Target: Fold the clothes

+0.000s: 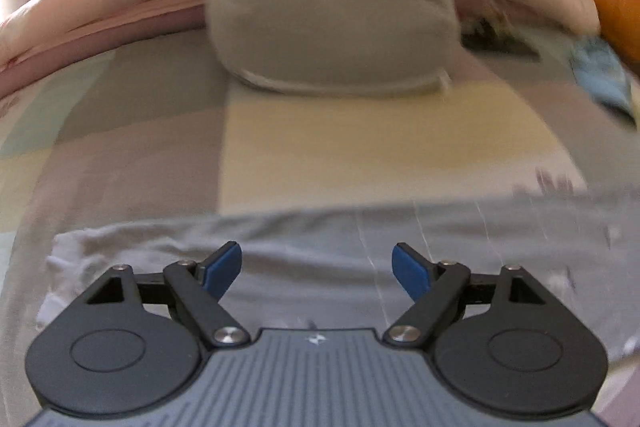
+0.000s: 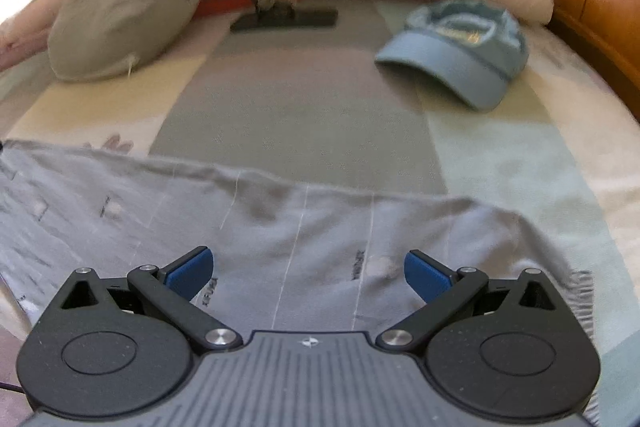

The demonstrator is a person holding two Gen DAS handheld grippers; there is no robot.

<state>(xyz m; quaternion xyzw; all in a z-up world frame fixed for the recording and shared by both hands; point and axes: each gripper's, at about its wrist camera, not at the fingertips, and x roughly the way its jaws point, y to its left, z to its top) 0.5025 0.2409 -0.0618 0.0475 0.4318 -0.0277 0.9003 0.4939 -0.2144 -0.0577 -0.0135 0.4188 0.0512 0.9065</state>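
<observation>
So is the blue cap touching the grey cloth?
Apart. The right wrist view shows the blue cap well beyond the grey cloth, with bare bedspread between them.

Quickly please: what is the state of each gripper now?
Left gripper: open, holding nothing, above the grey garment.
Right gripper: open, holding nothing.

Small dark print on the grey garment (image 2: 280, 239), lower centre of the right wrist view, too blurred to read. Embroidered lettering on the blue cap (image 2: 460, 43), upper right, likewise illegible. Nothing legible in the left wrist view.
</observation>
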